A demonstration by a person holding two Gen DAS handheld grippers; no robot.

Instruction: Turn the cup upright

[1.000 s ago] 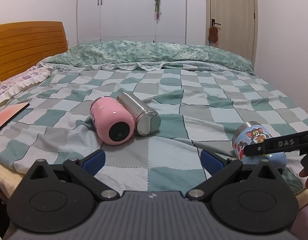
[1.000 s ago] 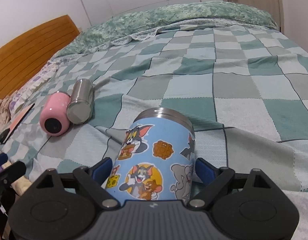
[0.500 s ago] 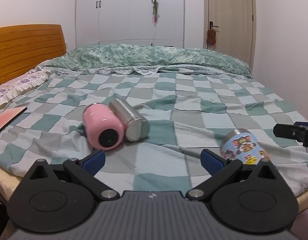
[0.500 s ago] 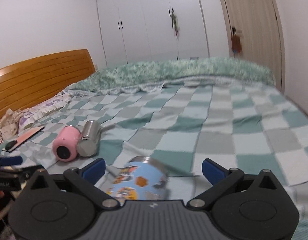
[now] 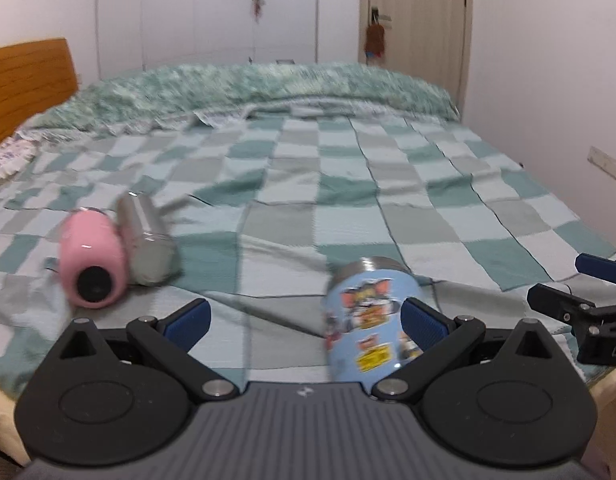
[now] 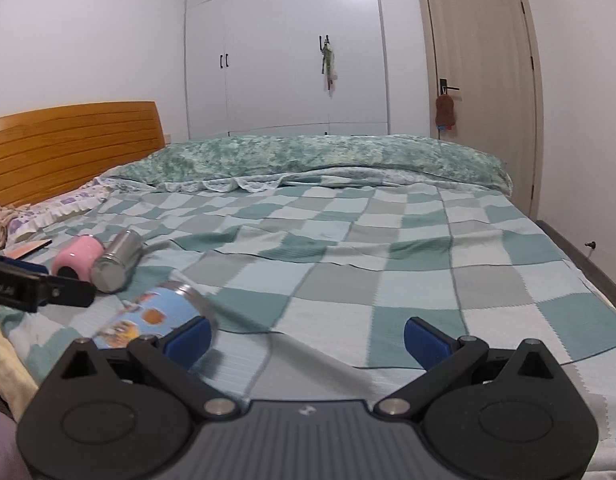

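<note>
The blue cartoon cup (image 5: 367, 320) lies on the checkered bedspread (image 5: 347, 208) near the front edge of the bed, leaning rather than upright, its steel rim pointing away from the camera and up toward 12 o'clock in the left wrist view. There it sits at about 5 o'clock of the frame centre, just inside the right blue pad of the left hand-held gripper (image 5: 306, 320); whether the pad touches the cup wall I cannot tell. That hand-held gripper's jaws stand wide apart, with nothing clamped.

In the right wrist view the same cup (image 6: 160, 312) is blurred and appears at 8 o'clock, partly behind the left pad of the right hand-held gripper (image 6: 308, 338) and outside its gap. This hand-held gripper is also spread wide, holding nothing, with only bedspread between its pads.

In the left wrist view the right hand-held gripper's black fingers show at 3 o'clock, well to the right of the cup.

Farther out, at 9 o'clock of the cup, a pink cup (image 5: 92, 262) lies on its side with its dark end facing the camera, and a steel cup (image 5: 148, 240) lies on its side touching it. A green floral quilt (image 6: 327, 156) lies across the far side of the bed, a wooden headboard (image 6: 68, 144) stands at 10 o'clock, and white wardrobes (image 6: 284, 48) and a door (image 6: 479, 80) line the back wall.
</note>
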